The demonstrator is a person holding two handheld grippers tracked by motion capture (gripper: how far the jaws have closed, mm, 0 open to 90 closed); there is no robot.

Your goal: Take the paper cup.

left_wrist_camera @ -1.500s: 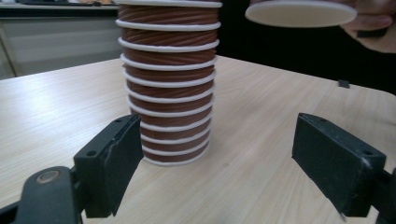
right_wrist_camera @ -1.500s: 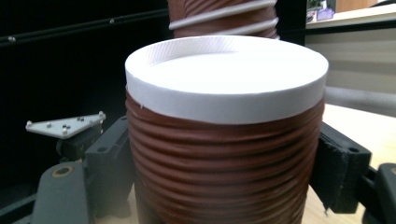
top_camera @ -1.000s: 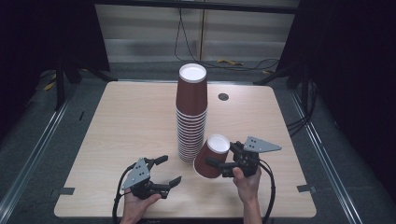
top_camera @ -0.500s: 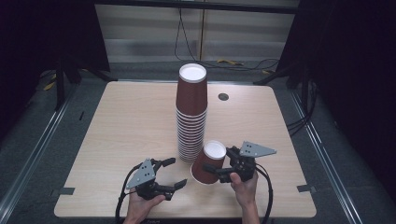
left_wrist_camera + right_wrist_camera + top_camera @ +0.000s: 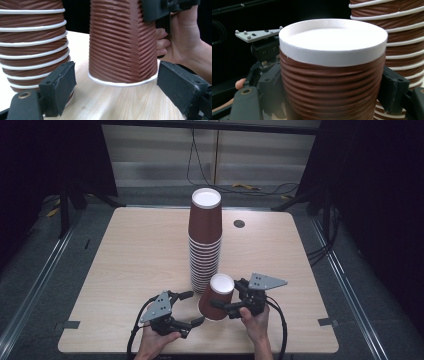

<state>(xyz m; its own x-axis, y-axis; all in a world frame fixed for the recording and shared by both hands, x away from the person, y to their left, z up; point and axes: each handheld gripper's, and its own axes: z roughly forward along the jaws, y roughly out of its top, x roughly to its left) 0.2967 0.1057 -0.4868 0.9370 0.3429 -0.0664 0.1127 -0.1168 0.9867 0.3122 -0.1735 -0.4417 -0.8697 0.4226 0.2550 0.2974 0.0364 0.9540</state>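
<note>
A tall stack of upturned brown ribbed paper cups [image 5: 205, 245] stands mid-table, also seen in the left gripper view [image 5: 32, 42] and the right gripper view [image 5: 402, 37]. One single upturned cup [image 5: 216, 297] leans just in front of it, held by my right gripper [image 5: 221, 302], whose pads [image 5: 393, 87] press its sides [image 5: 332, 75]. Its rim [image 5: 122, 83] is at the tabletop; I cannot tell if it touches. My left gripper [image 5: 192, 308] is open, its jaws spread wide on either side of the cup's base [image 5: 120, 96], apart from it.
The light wooden table [image 5: 135, 250] has a small dark round hole [image 5: 239, 223] at the back right. Bare tabletop stretches to the left of the stack. A hand [image 5: 182, 42] grips the right gripper's handle behind the cup. Dark floor and cables lie beyond.
The right gripper has carried the single cup down and toward the near-left, away from the stack's side. The left gripper has shifted right, closer to the cup.
</note>
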